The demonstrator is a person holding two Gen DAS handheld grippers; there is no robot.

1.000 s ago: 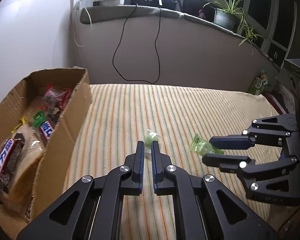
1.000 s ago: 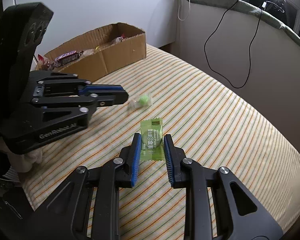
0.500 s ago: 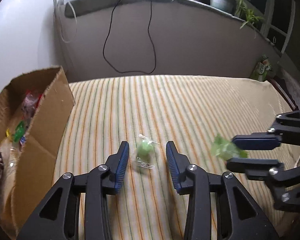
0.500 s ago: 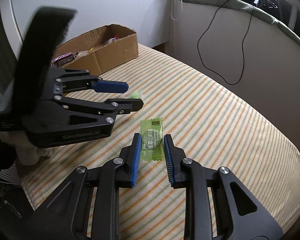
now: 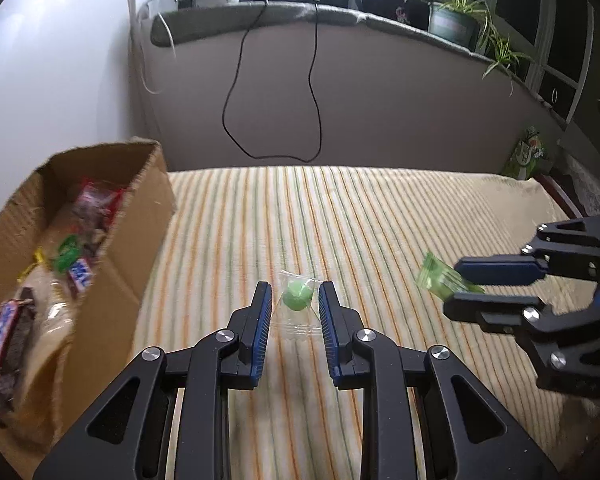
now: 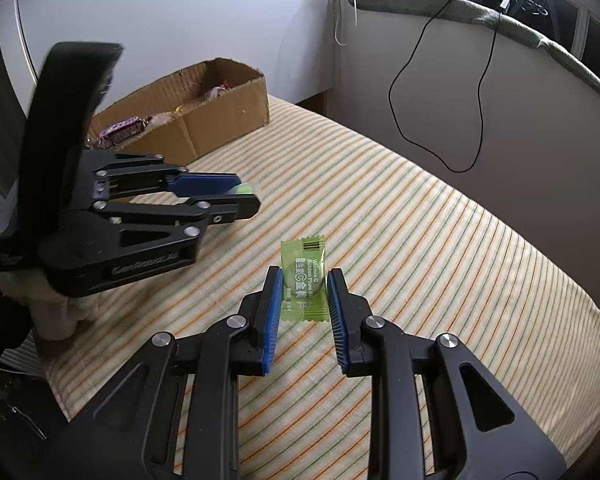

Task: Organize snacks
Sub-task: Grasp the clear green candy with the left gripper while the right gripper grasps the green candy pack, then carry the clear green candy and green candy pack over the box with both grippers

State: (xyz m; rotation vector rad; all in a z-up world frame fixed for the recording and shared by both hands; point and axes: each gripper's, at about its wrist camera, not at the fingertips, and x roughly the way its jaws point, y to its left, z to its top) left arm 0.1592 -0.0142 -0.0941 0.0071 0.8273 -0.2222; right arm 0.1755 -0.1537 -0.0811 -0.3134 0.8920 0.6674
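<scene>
Left gripper with jaws parted, bracketing a clear-wrapped green candy that lies on the striped bed cover; the blue pads stand beside the wrapper, and contact cannot be confirmed. One second ago these jaws were nearly closed short of the candy; half a second ago they had opened wide around it; they now sit narrower and closer to it. By judgement, the left side has moved from approach to the point of closing.

Right gripper, jaws likewise released, straddling a flat green sachet printed "Vitamin C", which rests on the cover. Its placement about the sachet matches the two earlier views, so this side appears to be waiting.

Cardboard box at the left edge of the bed, well apart from both candies, already holding chocolate bars and other wrapped snacks.

Both loose items remain on the bed, outside the box. Each needs a firm pinch before transfer; the slack clear wrapper may slip or crumple when gripped.
</scene>
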